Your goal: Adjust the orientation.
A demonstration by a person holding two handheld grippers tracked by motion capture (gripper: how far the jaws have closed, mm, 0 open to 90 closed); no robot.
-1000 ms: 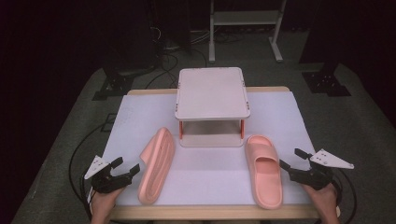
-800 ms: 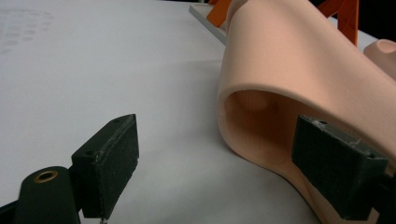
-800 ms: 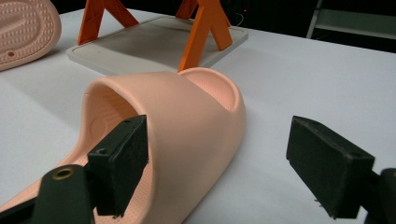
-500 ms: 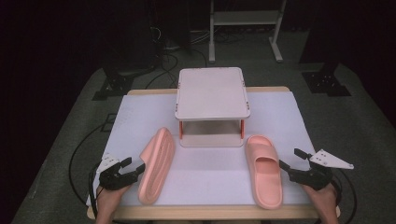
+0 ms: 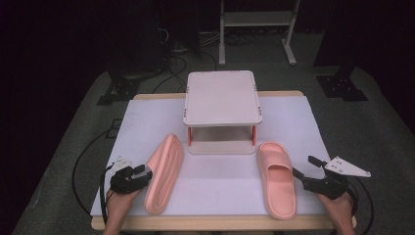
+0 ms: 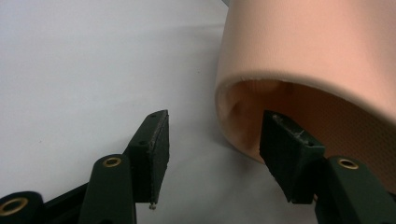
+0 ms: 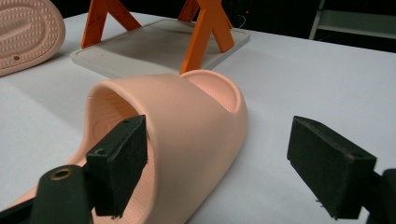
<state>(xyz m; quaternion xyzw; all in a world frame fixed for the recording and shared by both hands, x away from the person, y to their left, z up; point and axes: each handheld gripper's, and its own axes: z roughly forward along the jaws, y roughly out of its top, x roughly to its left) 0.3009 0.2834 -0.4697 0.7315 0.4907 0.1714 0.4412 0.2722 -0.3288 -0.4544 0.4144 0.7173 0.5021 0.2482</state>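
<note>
The left gripper (image 5: 142,174), black and held in the person's hand at about 7 o'clock of the table, has its jaws half apart and they have just been closing; one pad is inside the strap opening of the left pink foam slipper (image 5: 164,172) and the other is outside on the table, and the pads do not yet press the strap wall. This slipper lies on its side, sole edge up, at 7 o'clock, just beside the gripper. The right gripper (image 5: 299,175), at about 5 o'clock, has its jaws wide apart; one jaw is over the footbed of the right pink foam slipper (image 5: 277,177), which lies flat with the sole down. The surface is a white sheet (image 5: 220,171) on a wooden table (image 5: 215,223), and around it the room is dark, with grey floor carpet (image 5: 377,127) and black cables (image 5: 83,161). At 12 o'clock stands a small beige two-level shoe rack with orange legs (image 5: 222,98); both its shelves carry nothing. Compared with one second ago, the left gripper has come nearer to the left slipper, and the right gripper kept its place.
</note>
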